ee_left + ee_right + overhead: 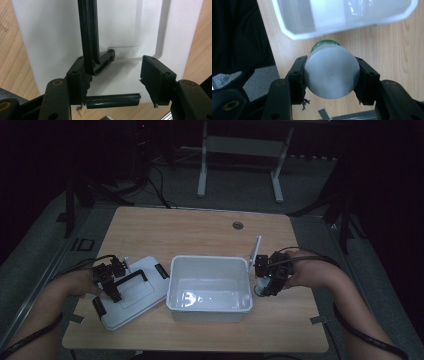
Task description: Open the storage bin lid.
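high: right gripper (264,281) carries bottle (260,289) beside bin (210,307) on counter (200,227) | left: fingers (155,75) apart around lid (50,37) handle (87,37) | right: fingers (297,75) clamped on bottle's (331,72) smooth, stiff, likely light, slippery base; a mid-body hold looks safer

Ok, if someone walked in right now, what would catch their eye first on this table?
Probably the empty white tub in the middle of the wooden table. To its right, the right tool is clamped on a white bottle with a green band. To the left, the left tool stands open over the black-handled white lid.
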Available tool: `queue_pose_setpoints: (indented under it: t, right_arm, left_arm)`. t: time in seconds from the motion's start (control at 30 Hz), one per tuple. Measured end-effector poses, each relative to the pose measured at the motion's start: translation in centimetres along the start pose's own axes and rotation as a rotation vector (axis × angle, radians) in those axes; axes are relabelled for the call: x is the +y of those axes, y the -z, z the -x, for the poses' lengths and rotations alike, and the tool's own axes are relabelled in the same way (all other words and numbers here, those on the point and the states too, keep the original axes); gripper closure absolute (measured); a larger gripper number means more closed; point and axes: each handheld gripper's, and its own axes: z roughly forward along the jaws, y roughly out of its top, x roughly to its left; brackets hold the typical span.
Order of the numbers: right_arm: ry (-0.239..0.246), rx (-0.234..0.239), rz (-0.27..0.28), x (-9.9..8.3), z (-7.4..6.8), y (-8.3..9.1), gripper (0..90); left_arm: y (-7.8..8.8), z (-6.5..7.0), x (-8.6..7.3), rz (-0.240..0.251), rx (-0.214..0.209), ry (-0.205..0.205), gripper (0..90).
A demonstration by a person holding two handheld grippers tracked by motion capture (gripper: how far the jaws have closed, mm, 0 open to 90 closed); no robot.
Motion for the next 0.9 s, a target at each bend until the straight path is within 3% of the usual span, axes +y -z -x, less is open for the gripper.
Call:
queue_pose_setpoints:
  t: [0.37,0.57,0.9]
  right_arm:
    - [0.06,0.02,0.021,3.0,-0.7,-0.3,50.1]
    - [0.072,0.034,0.017,4.5,-1.0,-1.7,50.1]
    - [0.064,0.056,0.001,5.1,-0.6,-4.5,50.1]
  left_arm:
    - [-0.3,0.0,0.0,-0.005,-0.004,0.001,40.8]
    - [-0.3,0.1,0.0,-0.009,0.003,-0.005,40.8]
    - [-0.5,0.1,0.0,-0.011,-0.003,-0.008,40.8]
